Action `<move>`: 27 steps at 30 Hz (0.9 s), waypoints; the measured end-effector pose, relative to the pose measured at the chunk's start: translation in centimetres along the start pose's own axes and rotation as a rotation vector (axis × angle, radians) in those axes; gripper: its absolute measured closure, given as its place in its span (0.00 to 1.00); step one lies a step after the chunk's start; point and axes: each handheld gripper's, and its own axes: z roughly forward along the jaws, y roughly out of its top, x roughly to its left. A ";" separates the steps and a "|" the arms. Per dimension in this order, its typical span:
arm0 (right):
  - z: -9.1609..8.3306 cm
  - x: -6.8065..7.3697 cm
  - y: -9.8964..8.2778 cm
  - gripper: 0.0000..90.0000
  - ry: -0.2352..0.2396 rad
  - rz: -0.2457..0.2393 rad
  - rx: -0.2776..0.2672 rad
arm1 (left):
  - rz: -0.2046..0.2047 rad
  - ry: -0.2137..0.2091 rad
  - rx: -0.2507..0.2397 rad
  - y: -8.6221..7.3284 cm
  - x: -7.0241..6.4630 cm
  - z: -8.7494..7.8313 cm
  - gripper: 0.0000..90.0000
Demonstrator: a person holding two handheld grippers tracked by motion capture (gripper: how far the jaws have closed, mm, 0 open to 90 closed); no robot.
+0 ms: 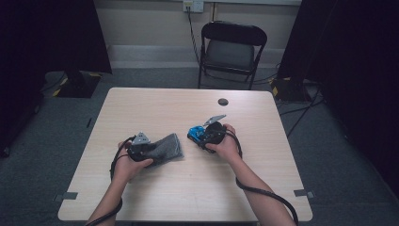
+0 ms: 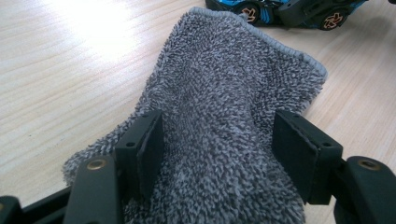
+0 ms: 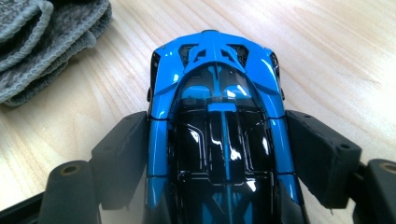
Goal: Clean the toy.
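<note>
Left gripper (image 2: 217, 140): fingers (image 2: 147, 149) stand apart with the grey terry-pile cloth (image 2: 224, 116) lying between them; the right-hand pad is clear of the pile and the left-hand one sits at most against loose fabric, so no real grip. Right gripper (image 3: 217, 156): fingers (image 3: 123, 156) stand wide, closed against both flanks of the glossy blue-and-black toy sports car (image 3: 217, 121), which rests on its wheels on the worktop. In the high view the left gripper (image 1: 140, 149) sits at the near-left end of the cloth (image 1: 167, 148), and the right gripper (image 1: 211, 134) holds the car (image 1: 194, 134) just to the right of it; cloth and car lie near each other, not touching. Judgement: the work looks like wiping or wrapping the car with the cloth, and the step in hand is one of steadying the car while the cloth lies loose. Next move would call for the left fingers to pinch a fold of the pile firmly, then bring it over to the car body without dragging it off the wheels. Surface: pale wood-grain worktop (image 1: 155, 197), with a small dark round disc (image 1: 223, 101) near the far edge. Room: grey carpet, a black folding chair (image 1: 233, 49) behind the worktop, dark curtains on both sides, cables on the floor.
</note>
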 end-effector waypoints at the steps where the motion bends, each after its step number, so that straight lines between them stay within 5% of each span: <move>1: 0.0 0.0 0.1 0.26 0.002 -0.002 0.009 | 0.000 -0.001 0.000 0.0 0.0 0.0 0.38; 25: -0.1 0.1 0.2 0.28 0.000 -0.028 0.057 | 0.008 -0.012 -0.009 -0.2 0.1 0.1 0.37; 27: -0.3 -0.2 0.1 0.28 0.019 0.009 0.049 | 0.012 -0.010 -0.008 -0.2 0.0 0.1 0.37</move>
